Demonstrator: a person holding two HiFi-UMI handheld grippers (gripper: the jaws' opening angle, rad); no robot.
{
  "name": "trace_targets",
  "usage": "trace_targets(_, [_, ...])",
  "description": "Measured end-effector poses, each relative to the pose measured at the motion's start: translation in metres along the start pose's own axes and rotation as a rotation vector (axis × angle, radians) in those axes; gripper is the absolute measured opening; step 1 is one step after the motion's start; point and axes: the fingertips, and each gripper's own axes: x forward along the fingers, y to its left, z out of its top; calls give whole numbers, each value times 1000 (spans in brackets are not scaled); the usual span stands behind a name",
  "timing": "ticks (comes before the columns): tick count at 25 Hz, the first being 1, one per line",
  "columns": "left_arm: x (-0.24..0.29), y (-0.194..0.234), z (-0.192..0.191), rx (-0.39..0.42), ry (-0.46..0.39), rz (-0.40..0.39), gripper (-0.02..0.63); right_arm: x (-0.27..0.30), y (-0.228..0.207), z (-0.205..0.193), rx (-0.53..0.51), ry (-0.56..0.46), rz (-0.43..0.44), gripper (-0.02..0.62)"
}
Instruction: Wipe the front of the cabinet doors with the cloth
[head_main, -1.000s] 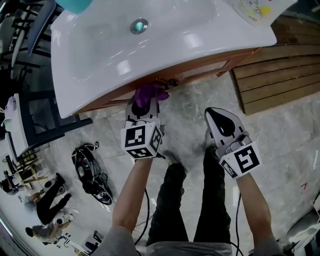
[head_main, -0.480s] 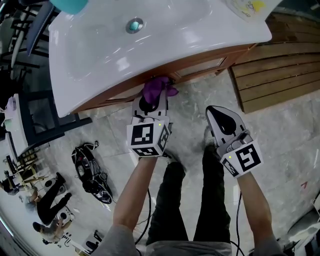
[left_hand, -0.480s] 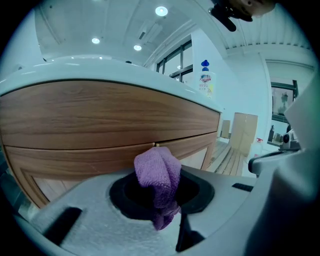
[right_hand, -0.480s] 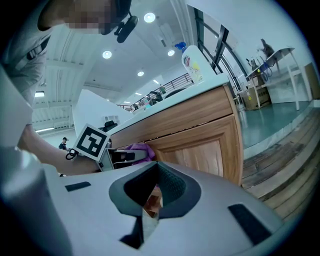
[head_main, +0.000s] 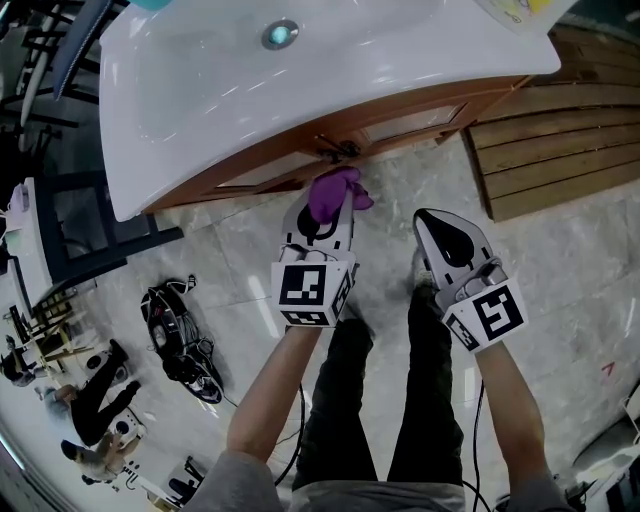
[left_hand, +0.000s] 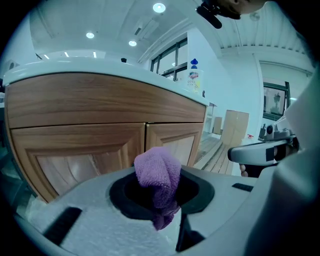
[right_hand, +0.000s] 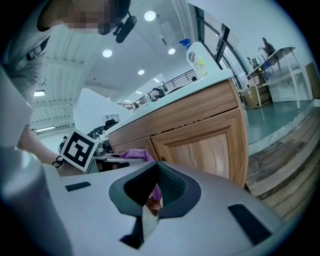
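One cloth (head_main: 335, 190) pinched in left gripper (head_main: 328, 208) fingers, near cabinet doors (left_hand: 90, 145) seam | right gripper (head_main: 441, 234) fingers together, over open floor (head_main: 390, 235)

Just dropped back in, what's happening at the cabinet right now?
A person stands at the wooden cabinet doors under the white sink, with a gripper in each hand. The left gripper is shut on a purple cloth, held in front of the doors near where they meet. The cloth looks just short of the wood. The right gripper hangs off to the side, jaws together and empty.
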Motion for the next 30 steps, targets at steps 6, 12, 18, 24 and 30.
trace_targets(6, [-20,22,-13,-7,2,23,91,11,20,-9,1,6,10,9])
trace_targets(12, [-37,44,-27,-29,9,42,91,22,39,-19,2,13,14,9])
trace_targets(18, [-51,66,-43,-53,20,57,91,33,57,-24,-1,16,15,9])
trace_targets(24, [-59,93,-59,-65,32,79,91,45,71,-32,-7,23,8,9])
trace_targets(30, [-67,124,-74,-63,53,103,91,57,82,-39,0,22,-7,9])
